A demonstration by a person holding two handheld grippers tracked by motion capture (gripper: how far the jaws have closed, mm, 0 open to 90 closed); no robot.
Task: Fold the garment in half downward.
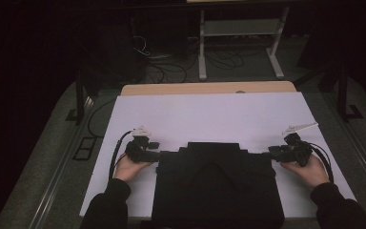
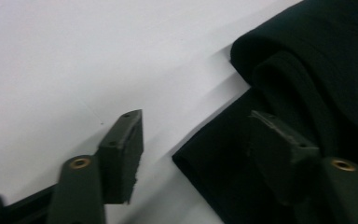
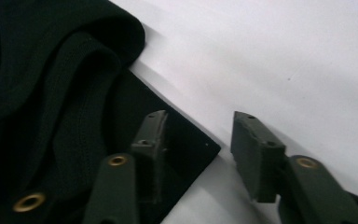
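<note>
**Black garment flat on the white desk, a claw at each upper corner**

White sheeting covers the desk (image 1: 209,114), whose bare wooden edge shows along the far side; beyond it the room is dark, with a pale metal stand (image 1: 240,28) and loose cables (image 1: 171,67) on the floor.

A folded black garment (image 1: 217,186) lies at the near middle of the desk, reaching to the near edge. Its upper corners stick out sideways as flat flaps, one towards each hand.

The left claw (image 1: 156,155), held in the person's left hand (image 1: 131,167), lies low at the garment's upper left corner. In the left gripper view its jaws stand apart: one over the bare white surface, the other over the black cloth (image 2: 223,172), with the flap's corner in the gap between them. The pads do not press on the cloth, so this claw is open.

The right claw (image 1: 270,152), in the right hand (image 1: 310,169), mirrors it at the upper right corner. In the right gripper view one jaw sits over the black flap (image 3: 186,149), the other over white desk, with the flap's pointed corner between them. A rolled, stitched fold of the garment lies just beyond. These jaws are likewise parted and not clamped on the fabric.
</note>
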